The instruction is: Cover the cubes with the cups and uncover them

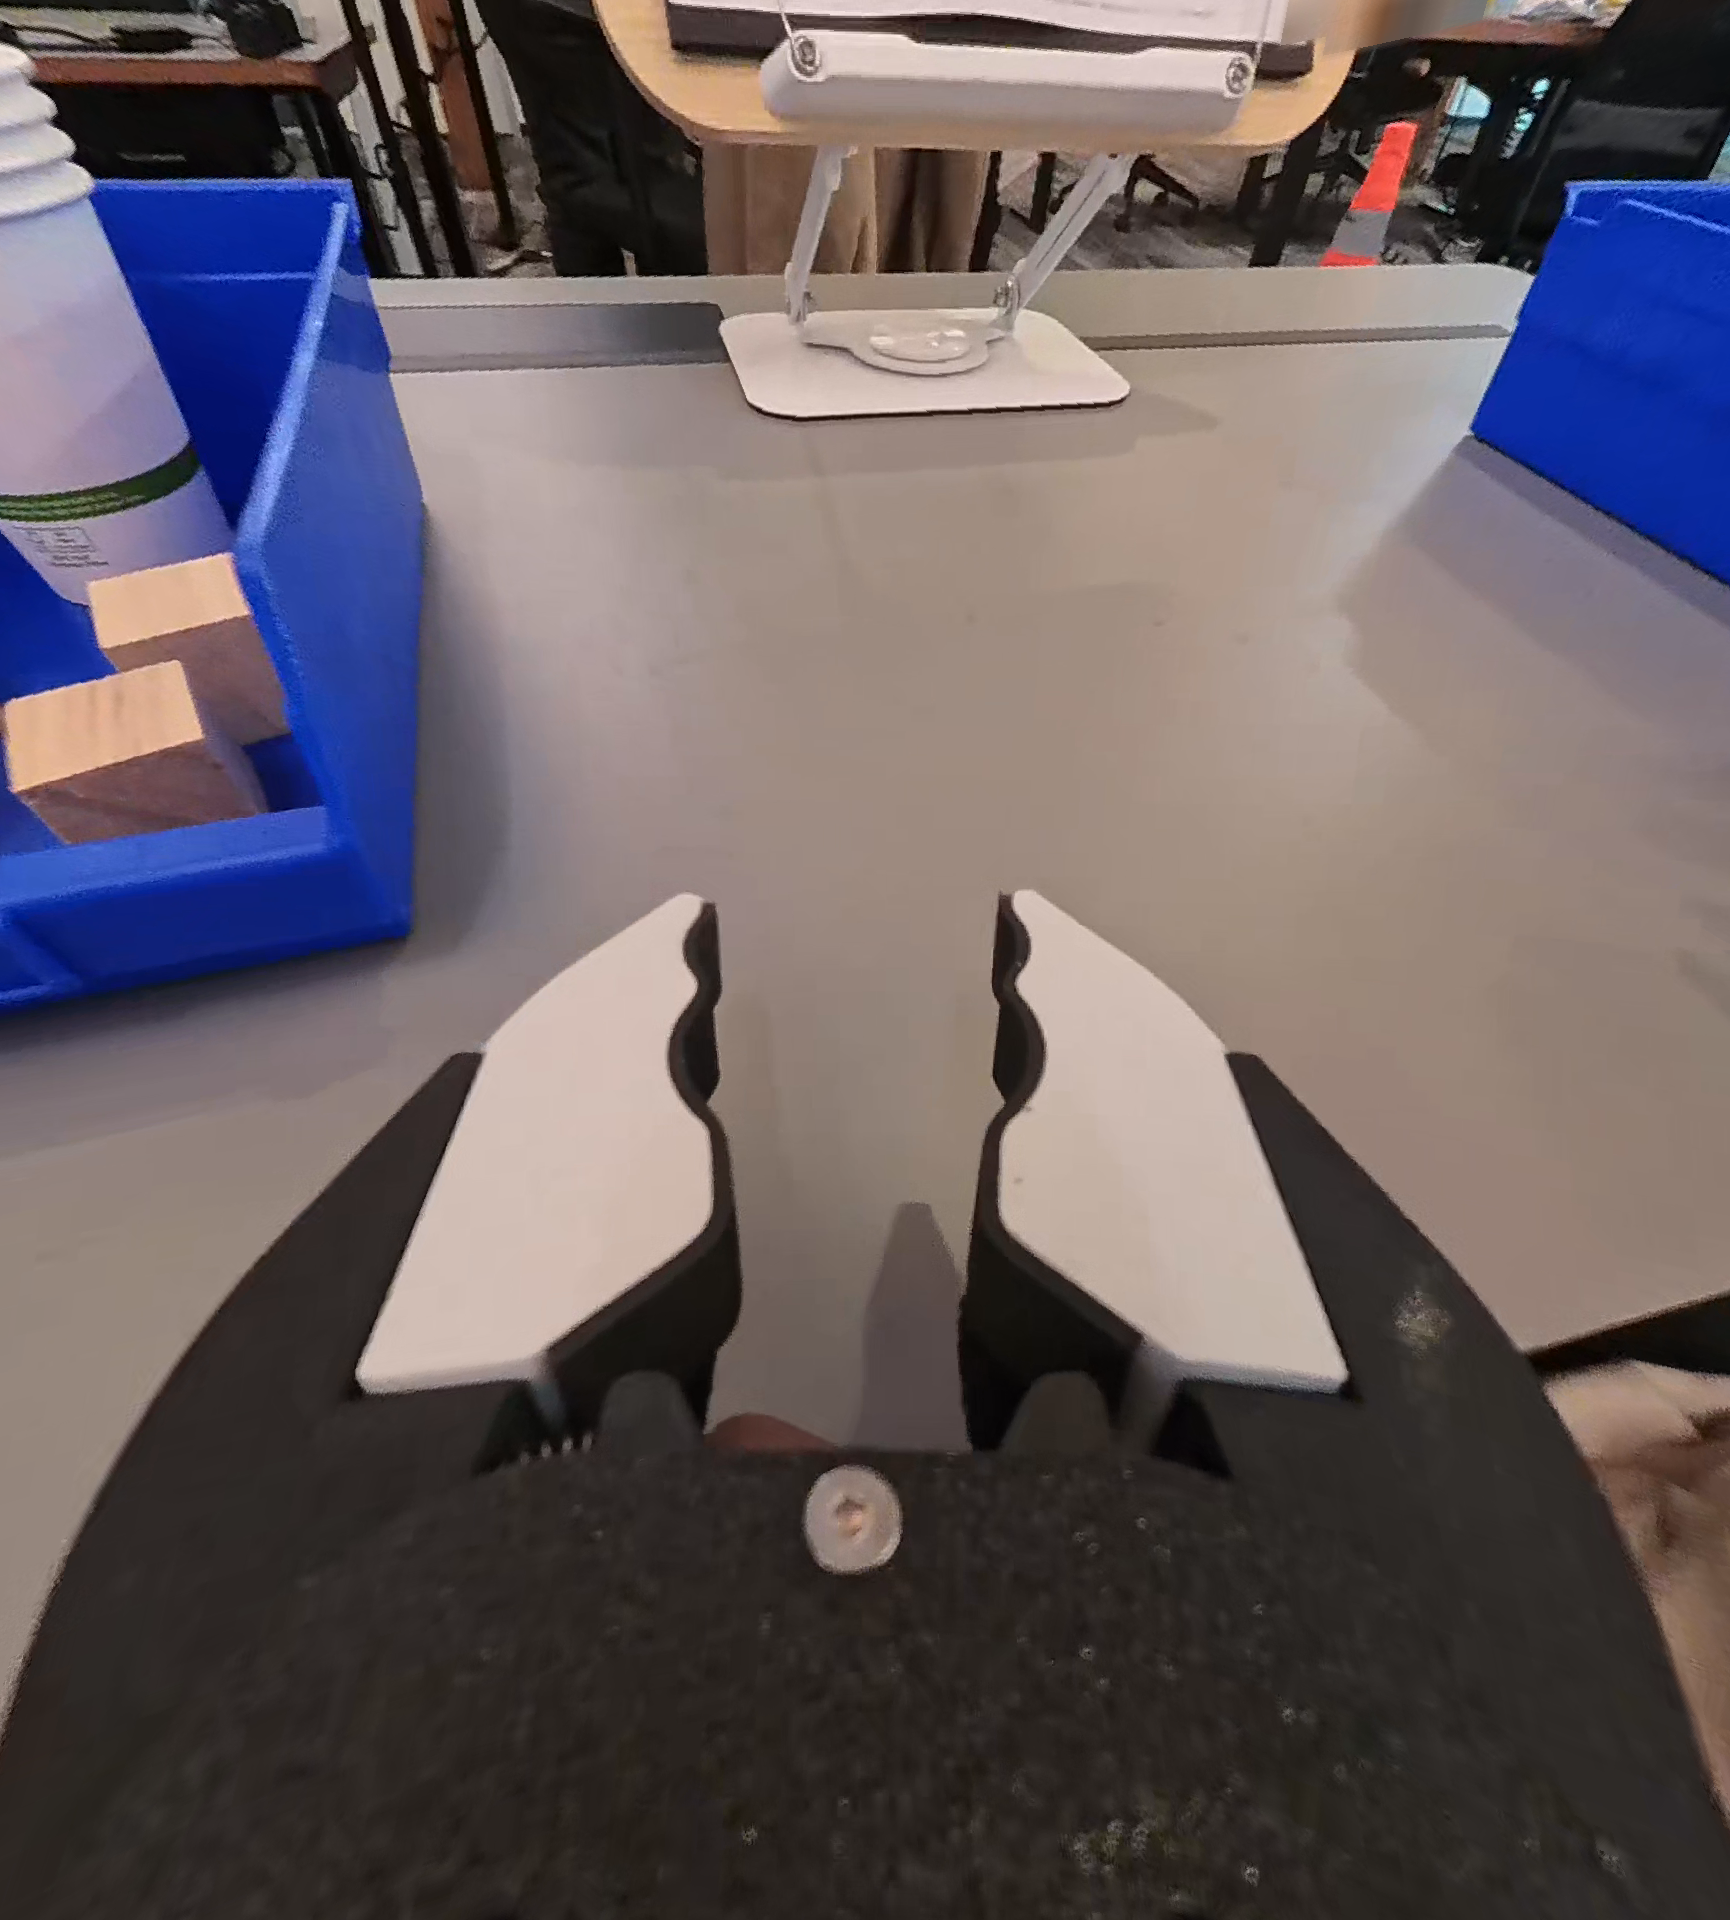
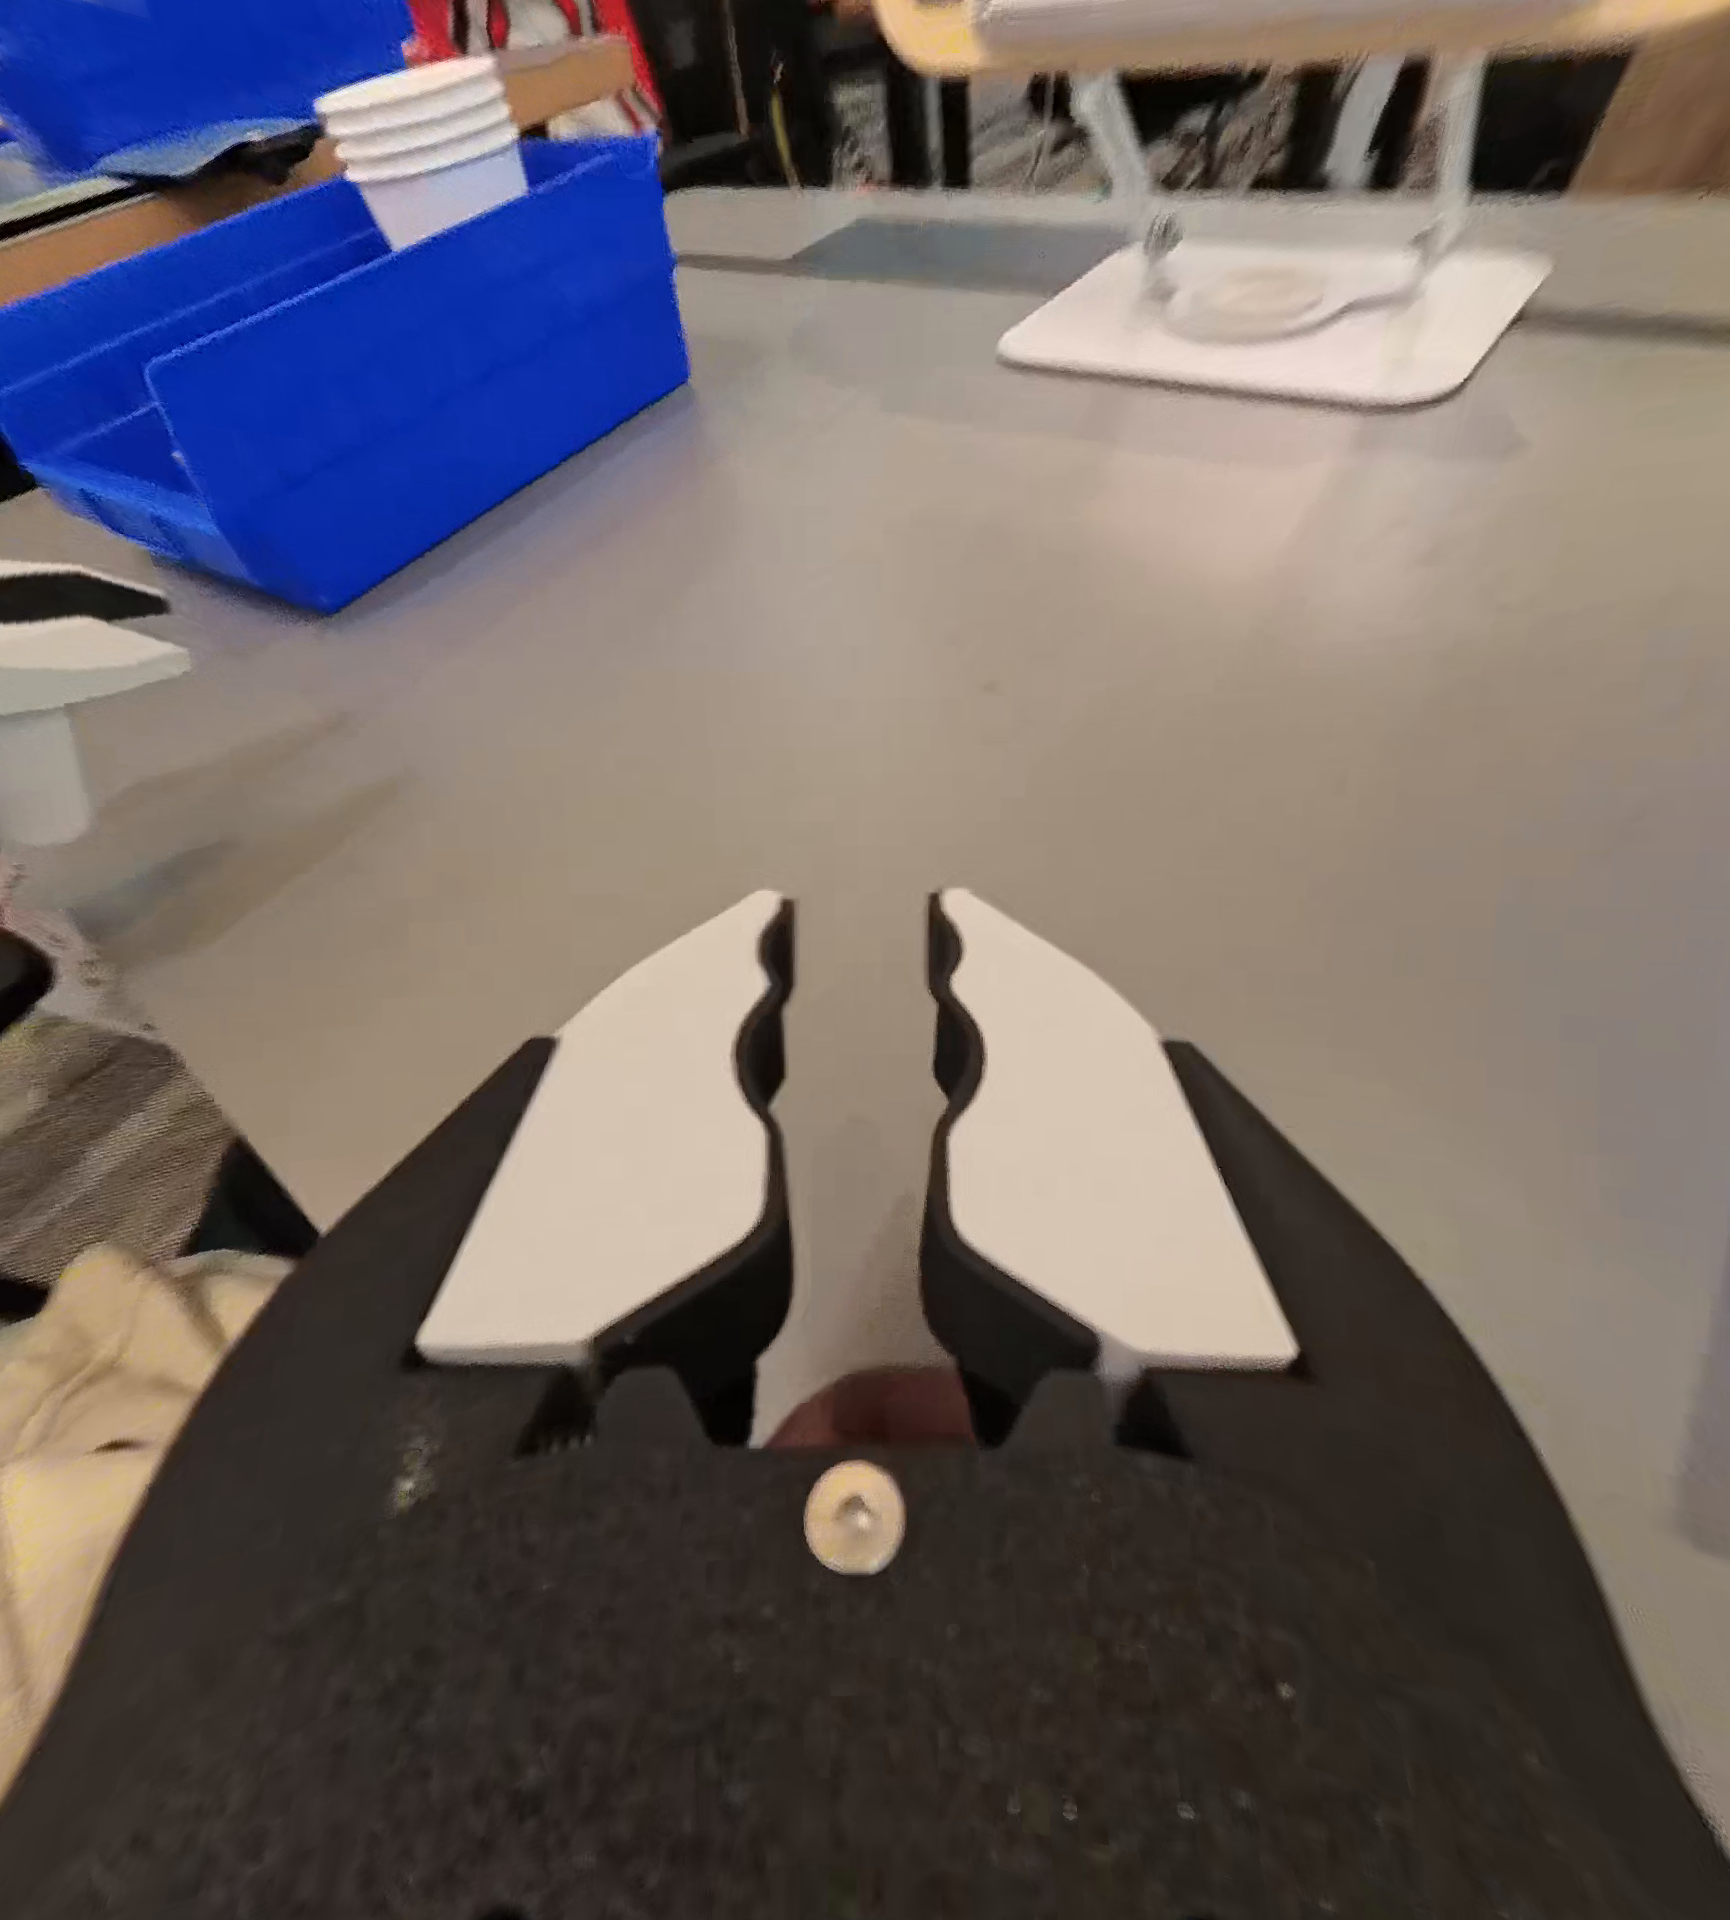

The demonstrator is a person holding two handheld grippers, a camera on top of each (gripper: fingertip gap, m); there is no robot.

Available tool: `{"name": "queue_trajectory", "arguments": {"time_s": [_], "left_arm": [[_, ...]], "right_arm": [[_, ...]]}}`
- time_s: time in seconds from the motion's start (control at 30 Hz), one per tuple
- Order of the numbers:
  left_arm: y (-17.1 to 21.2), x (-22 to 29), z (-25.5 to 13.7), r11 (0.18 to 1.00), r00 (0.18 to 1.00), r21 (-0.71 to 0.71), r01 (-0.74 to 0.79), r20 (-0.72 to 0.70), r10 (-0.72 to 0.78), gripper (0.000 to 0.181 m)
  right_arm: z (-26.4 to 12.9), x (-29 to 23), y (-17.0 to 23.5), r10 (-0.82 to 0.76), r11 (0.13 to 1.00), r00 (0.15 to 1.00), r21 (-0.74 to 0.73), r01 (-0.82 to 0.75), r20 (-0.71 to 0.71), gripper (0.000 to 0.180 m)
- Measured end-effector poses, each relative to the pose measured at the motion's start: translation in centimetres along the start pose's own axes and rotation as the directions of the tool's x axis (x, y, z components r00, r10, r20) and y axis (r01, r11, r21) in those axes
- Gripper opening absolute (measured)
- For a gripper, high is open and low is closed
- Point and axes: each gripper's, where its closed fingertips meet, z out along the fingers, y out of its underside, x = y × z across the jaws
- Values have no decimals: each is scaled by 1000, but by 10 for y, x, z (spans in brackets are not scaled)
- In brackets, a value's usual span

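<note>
A stack of white paper cups (image 1: 19, 312) stands in a blue bin (image 1: 321, 582) at the left of the grey table (image 1: 944, 675). Several pale wooden cubes (image 1: 108, 732) lie in the same bin in front of the cups. My left gripper (image 1: 853, 914) is open and empty above the bare table, to the right of the bin. My right gripper (image 2: 861, 904) is open and empty above the table near its front edge. In the right wrist view the cup stack (image 2: 425, 145) and the bin (image 2: 404, 395) are far left. The left gripper (image 2: 40, 634) shows at that view's left edge.
A second blue bin (image 1: 1671, 416) stands at the right side of the table. A white stand base (image 1: 928, 364) sits at the back middle and holds a wooden board above. An orange cone (image 1: 1375, 197) and desks lie beyond the table.
</note>
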Motion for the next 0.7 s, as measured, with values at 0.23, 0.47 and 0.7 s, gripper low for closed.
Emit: {"name": "queue_trajectory", "arguments": {"time_s": [0.23, 0.47, 0.7], "left_arm": [[1, 7, 4, 999, 999, -8, -37, -3, 37, 52], [4, 13, 5, 999, 999, -16, -39, -25, 39, 51], [8, 14, 6, 998, 998, -40, -55, -26, 54, 53]], "right_arm": [[-7, 30, -10, 60, 996, 991, 68, -52, -124, 55], [-10, 38, -9, -53, 997, 970, 45, 65, -239, 57], [-8, 33, -8, -65, 996, 974, 38, 75, -218, 56]]}}
